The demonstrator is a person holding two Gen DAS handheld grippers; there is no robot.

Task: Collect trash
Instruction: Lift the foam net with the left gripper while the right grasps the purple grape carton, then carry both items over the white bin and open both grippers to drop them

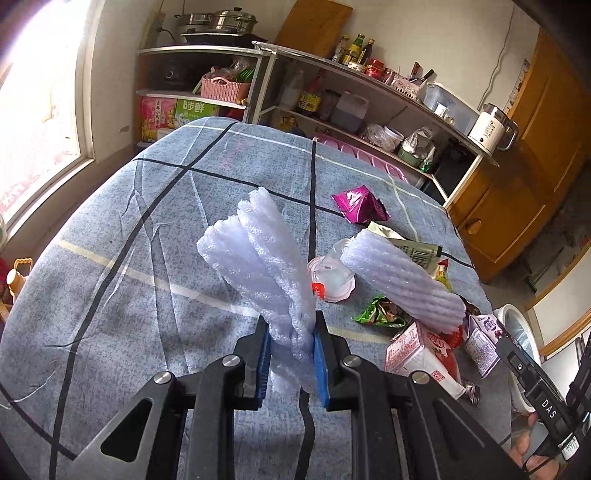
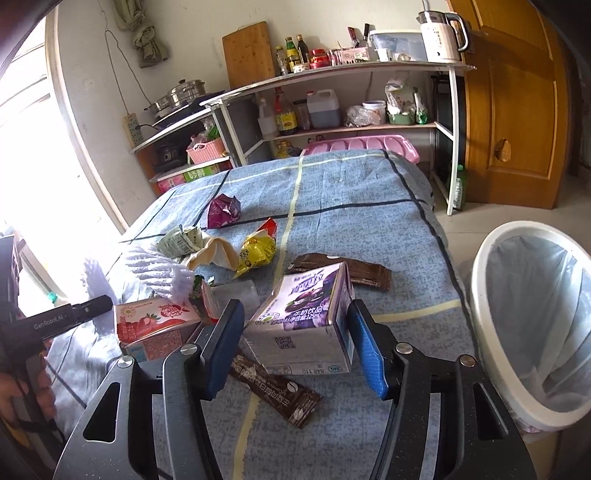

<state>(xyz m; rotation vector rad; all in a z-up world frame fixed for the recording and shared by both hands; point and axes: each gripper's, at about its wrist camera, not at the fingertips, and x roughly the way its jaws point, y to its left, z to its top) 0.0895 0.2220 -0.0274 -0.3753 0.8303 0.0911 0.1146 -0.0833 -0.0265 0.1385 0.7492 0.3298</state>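
Two foam nets (image 1: 258, 258), two drink cartons (image 2: 306, 310), one bin (image 2: 532, 314).

window (image 1: 40, 122): bright, seen at the left | steel pots (image 2: 181, 94): set on top of the low shelf | wooden board (image 2: 246, 53): leaned on the wall | white kettle (image 2: 441, 35): stood at the end of the long shelf (image 2: 332, 70) | bottles (image 2: 293, 51): lined up there | wooden door (image 2: 517, 103): shut

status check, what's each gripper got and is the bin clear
Left gripper shut on white foam net. Right gripper around purple milk carton, grip unconfirmed. Bin open, nothing blocking.
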